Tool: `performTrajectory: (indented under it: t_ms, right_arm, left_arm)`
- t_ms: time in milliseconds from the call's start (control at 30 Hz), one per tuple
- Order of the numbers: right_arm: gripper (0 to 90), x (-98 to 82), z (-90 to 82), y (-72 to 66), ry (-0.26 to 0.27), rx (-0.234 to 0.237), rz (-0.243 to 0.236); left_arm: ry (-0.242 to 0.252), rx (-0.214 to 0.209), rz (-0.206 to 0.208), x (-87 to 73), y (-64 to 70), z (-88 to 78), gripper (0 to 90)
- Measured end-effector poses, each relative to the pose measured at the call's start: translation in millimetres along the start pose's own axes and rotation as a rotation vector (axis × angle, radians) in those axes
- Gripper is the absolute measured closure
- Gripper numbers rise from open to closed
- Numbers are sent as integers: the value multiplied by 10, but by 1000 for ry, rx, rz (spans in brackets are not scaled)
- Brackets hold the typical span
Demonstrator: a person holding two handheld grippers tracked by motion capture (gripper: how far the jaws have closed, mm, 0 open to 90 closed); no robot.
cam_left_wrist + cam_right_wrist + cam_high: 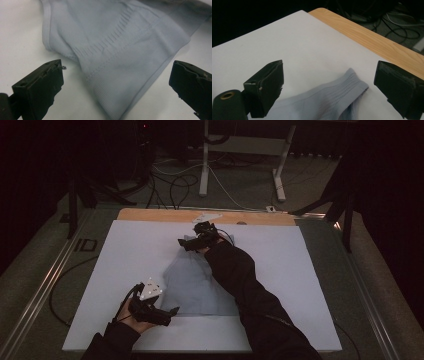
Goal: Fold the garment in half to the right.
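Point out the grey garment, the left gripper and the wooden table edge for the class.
grey garment (197, 287): high view, middle of its flat body.
left gripper (172, 312): high view, between its open jaw tips.
wooden table edge (372, 41): right gripper view, bare wood strip.

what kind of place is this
Probably a lab or recording studio: a wooden table under a white sheet, loose cables on the carpet, dark stands around. A grey garment lies between both open grippers.

the high view looks forward and down over the white-covered wooden bench (125, 270). each gripper view sits close above the pale grey knitted garment (120, 50), which all three share.
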State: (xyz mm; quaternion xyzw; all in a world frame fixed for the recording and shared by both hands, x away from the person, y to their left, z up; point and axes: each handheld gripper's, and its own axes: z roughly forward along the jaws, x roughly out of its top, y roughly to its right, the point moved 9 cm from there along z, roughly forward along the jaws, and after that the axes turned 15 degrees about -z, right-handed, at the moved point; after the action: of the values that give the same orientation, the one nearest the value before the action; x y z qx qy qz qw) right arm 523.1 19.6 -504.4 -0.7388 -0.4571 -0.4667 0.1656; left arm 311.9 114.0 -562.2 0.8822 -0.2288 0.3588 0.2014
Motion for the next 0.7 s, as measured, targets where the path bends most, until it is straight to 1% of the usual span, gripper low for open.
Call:
performTrajectory:
  t_ms: [100,133,167,233,267,333,367,433,500,567,600,700]
  right_arm:
    - [94,-16,71,63,-28,-21,27]
    - [128,-27,96,83,-39,-25,34]
    - [138,-39,116,101,-52,-34,36]
    - [139,-51,161,140,-68,-51,48]
    - [153,-56,185,161,-74,-59,58]
    - [177,-69,229,192,-95,-59,94]
    - [183,-75,254,205,-104,-60,112]
    - [202,-95,308,224,-133,-66,132]
    - [214,-120,354,241,-162,-76,141]
    - [223,-134,395,242,-179,-72,158]
    - [228,-145,415,249,-190,-74,151]
    - [237,-182,488,253,-216,-75,152]
  left_arm:
    - [-16,16,-4,-45,-22,27,3]
    - [-20,15,-2,-56,-25,30,4]
    - [-26,14,-4,-70,-24,33,4]
    - [-28,24,-10,-86,-35,43,4]
    - [-35,24,-13,-97,-41,46,11]
    - [-38,40,-26,-116,-50,51,31]
    - [-45,37,-25,-130,-46,53,43]
    - [-56,42,-28,-151,-50,67,53]
    - [-62,39,-40,-164,-58,77,81]
    - [-71,38,-43,-175,-73,79,114]
    - [-73,36,-43,-177,-77,81,139]
    - [-92,28,-44,-203,-83,100,191]
